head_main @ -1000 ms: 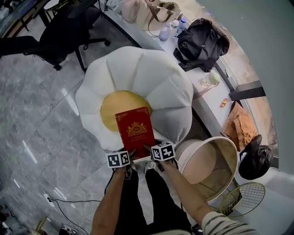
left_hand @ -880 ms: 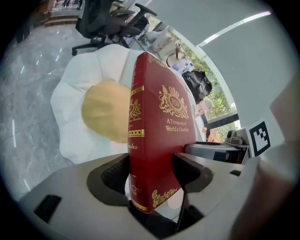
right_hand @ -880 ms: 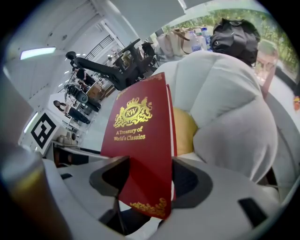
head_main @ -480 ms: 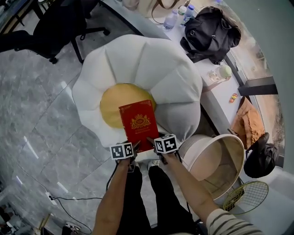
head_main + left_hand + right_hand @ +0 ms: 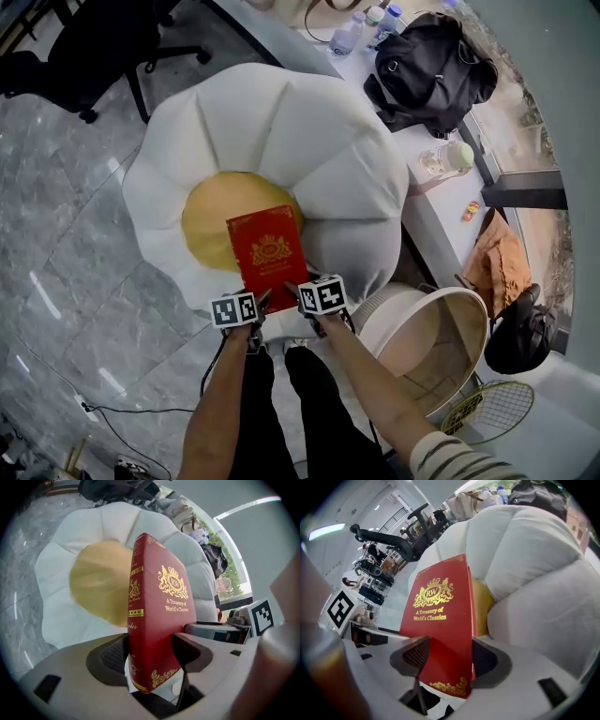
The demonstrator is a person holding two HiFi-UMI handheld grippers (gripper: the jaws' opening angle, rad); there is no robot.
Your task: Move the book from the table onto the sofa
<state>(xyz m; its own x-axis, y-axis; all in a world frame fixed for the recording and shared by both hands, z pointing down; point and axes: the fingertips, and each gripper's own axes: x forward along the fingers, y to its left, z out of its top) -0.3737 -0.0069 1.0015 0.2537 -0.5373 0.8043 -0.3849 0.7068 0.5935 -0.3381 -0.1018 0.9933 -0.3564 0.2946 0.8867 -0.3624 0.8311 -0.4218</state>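
Head view: near edge of book [image 5: 265,253] lost under left gripper [image 5: 257,304] and right gripper [image 5: 296,292]; grip there too small to read. Book covers part of yellow centre of sofa [image 5: 272,122]. Bench [image 5: 429,211] runs off top edge. Left gripper view: my fingers [image 5: 115,654] hide lower spine.

Sofa [image 5: 281,122] seat: yellow centre [image 5: 204,217] lay bare, open from above.
Left: grey floor [image 5: 66,281] ran open.
Right: round beige tub [image 5: 417,342] stood just beside; counter [image 5: 441,206] beyond.
Far side: office chair [image 5: 84,56] stood near.

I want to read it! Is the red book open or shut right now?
Shut. The red book shows front cover and spine, no pages spread; the left gripper and right gripper each pinch its covers together.
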